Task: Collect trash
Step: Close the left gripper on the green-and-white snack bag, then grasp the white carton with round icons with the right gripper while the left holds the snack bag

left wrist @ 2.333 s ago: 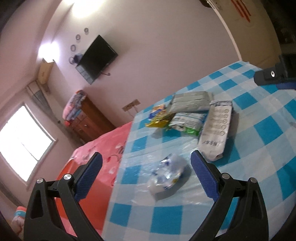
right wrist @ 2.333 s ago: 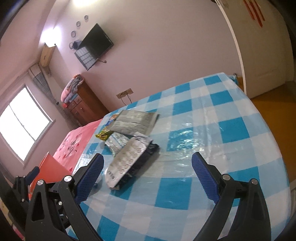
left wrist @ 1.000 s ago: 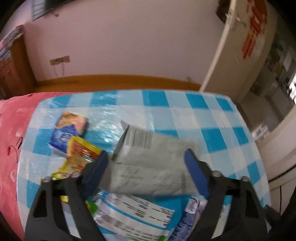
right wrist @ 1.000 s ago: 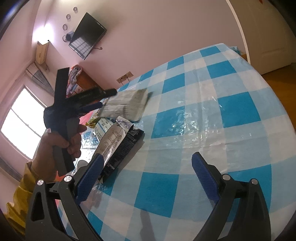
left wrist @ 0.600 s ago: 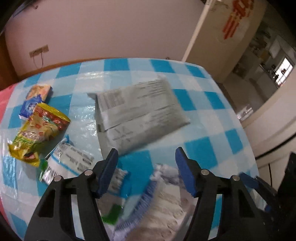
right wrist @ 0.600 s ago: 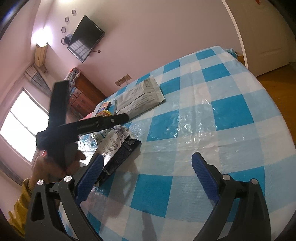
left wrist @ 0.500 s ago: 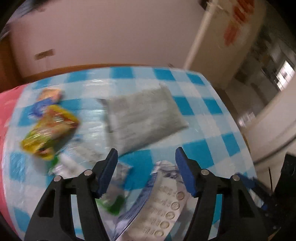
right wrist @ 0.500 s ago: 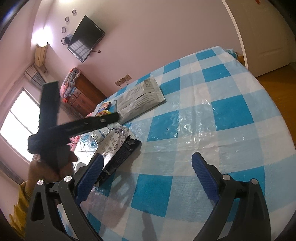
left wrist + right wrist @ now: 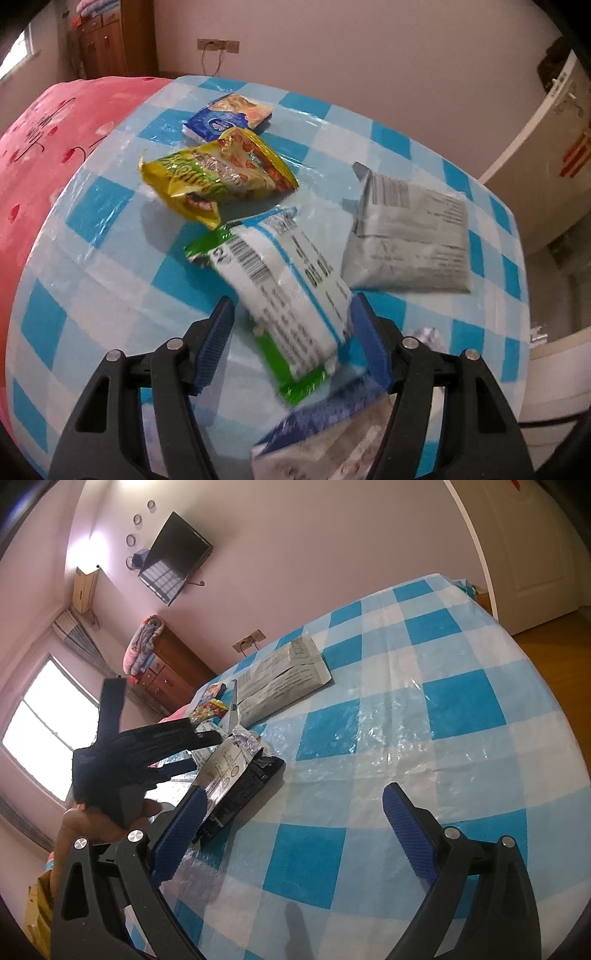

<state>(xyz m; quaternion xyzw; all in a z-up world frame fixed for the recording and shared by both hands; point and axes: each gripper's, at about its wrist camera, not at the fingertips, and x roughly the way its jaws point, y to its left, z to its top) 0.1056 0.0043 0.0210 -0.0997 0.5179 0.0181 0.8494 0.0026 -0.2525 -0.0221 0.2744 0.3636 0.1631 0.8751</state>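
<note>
A white-and-green packet [image 9: 288, 295] with a barcode lies flat on the blue checked table [image 9: 110, 258]. My left gripper [image 9: 291, 314] points down over its near half, jaws open, one finger on each side. Its right pad looks close to the packet's edge. A yellow snack bag [image 9: 218, 177], a blue-orange packet [image 9: 229, 118] and a grey mailer bag [image 9: 406, 236] lie farther back. A blue-and-silver blister pack [image 9: 332, 432] lies blurred under the gripper. My right gripper [image 9: 295, 794] hangs open over bare cloth, holding nothing. From there I see the left gripper [image 9: 195, 751] and the hand [image 9: 92, 823] that holds it.
A red bed cover [image 9: 37, 147] borders the table on the left. A wooden dresser [image 9: 166, 668] and a wall television [image 9: 173, 572] stand beyond the table. The table edge drops to a wooden floor [image 9: 554, 635] on the right, near a white door [image 9: 535, 554].
The left gripper let the grey mailer go farther back on the table, then rolled and came down over the white-and-green packet, jaws somewhat narrower. The right gripper stayed still.
</note>
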